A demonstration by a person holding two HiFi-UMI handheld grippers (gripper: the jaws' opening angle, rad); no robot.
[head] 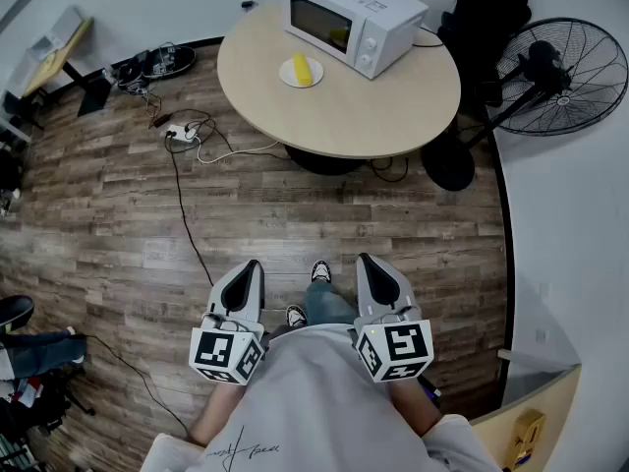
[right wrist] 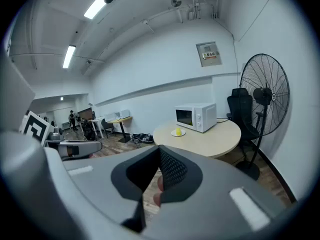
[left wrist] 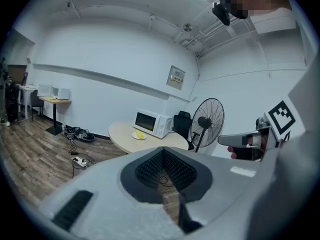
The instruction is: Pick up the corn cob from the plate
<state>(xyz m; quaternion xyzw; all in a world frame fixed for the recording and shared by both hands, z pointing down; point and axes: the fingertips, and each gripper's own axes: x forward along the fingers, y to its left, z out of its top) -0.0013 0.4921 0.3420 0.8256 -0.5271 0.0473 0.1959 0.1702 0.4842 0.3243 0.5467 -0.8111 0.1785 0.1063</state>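
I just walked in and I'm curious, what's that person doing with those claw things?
A person stands on the wood floor, holding the left gripper and the right gripper, both shut and empty. The corn cob lies on its plate on the round table, beside the microwave, well away. Nothing is picked up yet.

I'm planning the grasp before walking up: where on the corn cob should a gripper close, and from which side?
Probably its middle, jaws across the narrow width. The corn cob lies flat on the plate, lengthwise toward the near table edge, with the microwave close on its right in the head view. So come down from the near, open side.
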